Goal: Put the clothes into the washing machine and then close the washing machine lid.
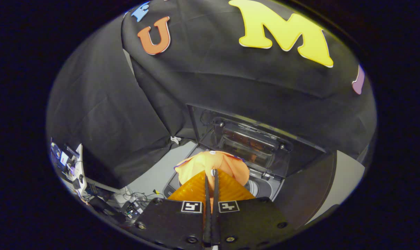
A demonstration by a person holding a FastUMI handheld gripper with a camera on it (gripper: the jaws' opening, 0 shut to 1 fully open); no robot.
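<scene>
My gripper [211, 172] is shut on an orange garment [210, 165], which bunches up just ahead of the fingertips and hangs over them. The two fingers lie pressed together with the cloth pinched between them. Below and beyond the garment stands the washing machine [265, 189], with part of its round drum opening showing to the right of the cloth. Its glass lid [246, 140] stands raised upright behind the garment, leaning against the booth's black cloth wall.
A grey panel [161, 170] slopes down left of the machine. Farther left, on the floor, lie cables and equipment [133, 205], with a white stand [78, 166] and small devices. A dark panel and a light surface [345, 180] flank the machine's right side.
</scene>
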